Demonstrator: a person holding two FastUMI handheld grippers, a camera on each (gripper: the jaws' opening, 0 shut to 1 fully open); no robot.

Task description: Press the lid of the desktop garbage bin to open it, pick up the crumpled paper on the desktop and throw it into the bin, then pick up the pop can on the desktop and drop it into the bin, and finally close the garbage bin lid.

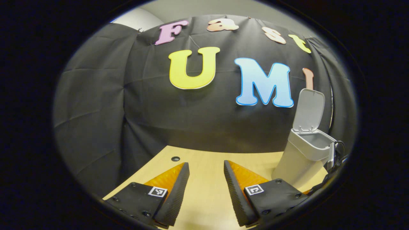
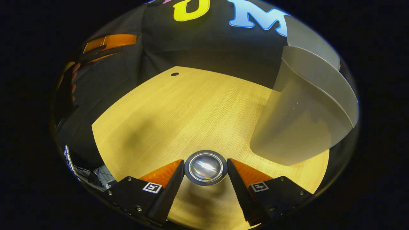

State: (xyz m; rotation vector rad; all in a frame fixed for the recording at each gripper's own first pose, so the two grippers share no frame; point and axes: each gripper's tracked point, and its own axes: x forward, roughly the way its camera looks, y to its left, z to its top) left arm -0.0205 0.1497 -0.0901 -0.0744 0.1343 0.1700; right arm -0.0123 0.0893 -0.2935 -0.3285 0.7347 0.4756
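- The pop can (image 2: 206, 167) is seen end-on in the right gripper view, at 6 o'clock: a shiny silver domed end inside a dark ring
- The right gripper (image 2: 206, 179) pinches it, one finger against each side, above the pale wooden desktop (image 2: 179, 108)
- The grey garbage bin (image 2: 300, 121) stands at 3 o'clock, close by the can
- In the left gripper view the bin (image 1: 300, 153) sits at 4 o'clock, its lid (image 1: 309, 110) standing upright and open
- The left gripper (image 1: 206, 188) has its fingers spread, nothing between them

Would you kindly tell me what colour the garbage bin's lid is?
Light grey, like the bin body; the raised lid shows best in the left gripper view.
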